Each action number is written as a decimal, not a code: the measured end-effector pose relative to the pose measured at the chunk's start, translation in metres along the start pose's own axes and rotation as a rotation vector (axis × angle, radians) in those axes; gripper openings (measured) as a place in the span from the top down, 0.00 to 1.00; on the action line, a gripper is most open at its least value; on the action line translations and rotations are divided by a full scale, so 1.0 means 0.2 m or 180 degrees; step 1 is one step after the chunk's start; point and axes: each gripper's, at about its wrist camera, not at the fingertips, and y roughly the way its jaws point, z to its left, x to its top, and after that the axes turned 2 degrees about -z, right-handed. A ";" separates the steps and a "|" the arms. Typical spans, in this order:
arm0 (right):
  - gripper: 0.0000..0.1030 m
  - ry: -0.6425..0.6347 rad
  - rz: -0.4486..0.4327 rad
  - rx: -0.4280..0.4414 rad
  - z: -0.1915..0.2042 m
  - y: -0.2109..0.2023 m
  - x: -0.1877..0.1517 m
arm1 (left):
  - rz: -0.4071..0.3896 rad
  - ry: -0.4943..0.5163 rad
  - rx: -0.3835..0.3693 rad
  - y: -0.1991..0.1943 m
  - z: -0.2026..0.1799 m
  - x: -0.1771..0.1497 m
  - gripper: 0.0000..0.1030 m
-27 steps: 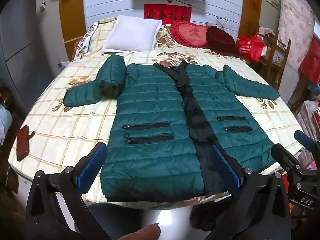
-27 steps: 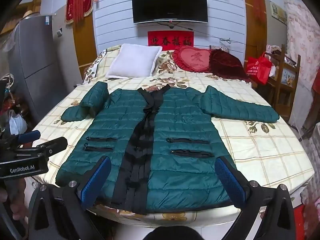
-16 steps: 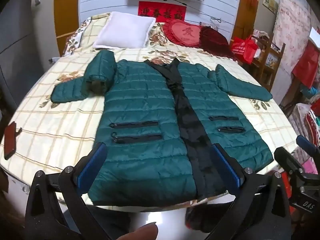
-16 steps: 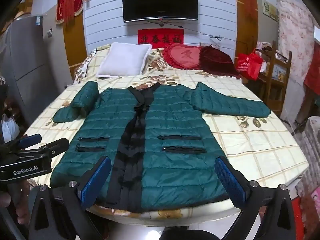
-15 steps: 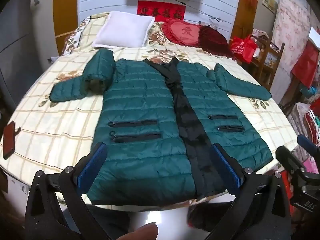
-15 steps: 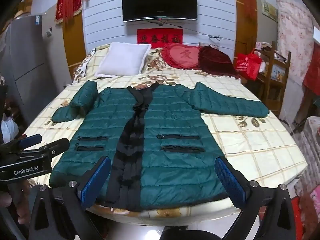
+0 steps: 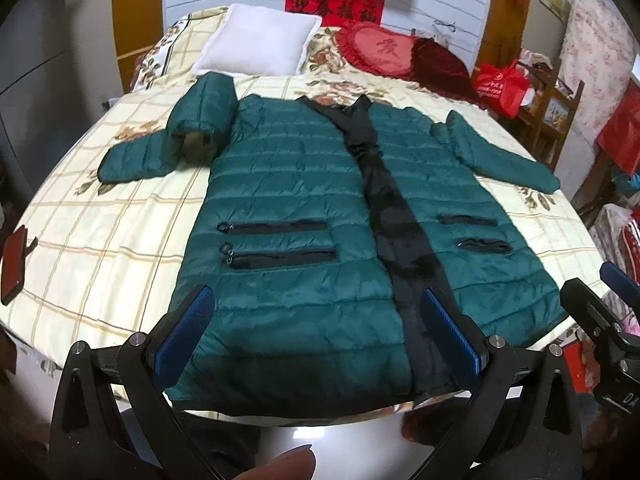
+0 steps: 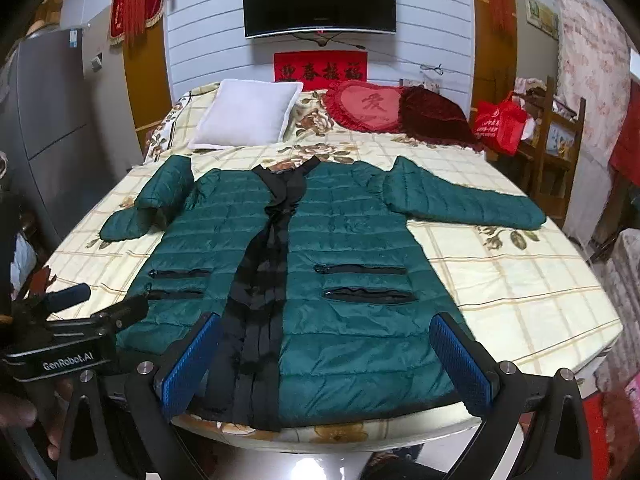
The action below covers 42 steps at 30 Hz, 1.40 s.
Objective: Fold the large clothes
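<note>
Green quilted coat [image 7: 304, 216] flat on bed, l. sleeve bent

A home bedroom. A wide bed [image 8: 520, 300] with a checked, flowered sheet fills the room, with a white pillow [image 8: 246, 114] and a red heart-shaped cushion [image 8: 366, 106] at its far end. On the far wall hang a television [image 8: 320, 0] and a red banner [image 8: 320, 66]. A wooden shelf [image 8: 560, 132] stands at the right.
</note>
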 end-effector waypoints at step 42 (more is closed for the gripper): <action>0.00 0.0062 0.0150 0.0103 -0.01 0.14 -0.04 | -0.0031 -0.0090 -0.0228 0.05 0.06 -0.08 0.00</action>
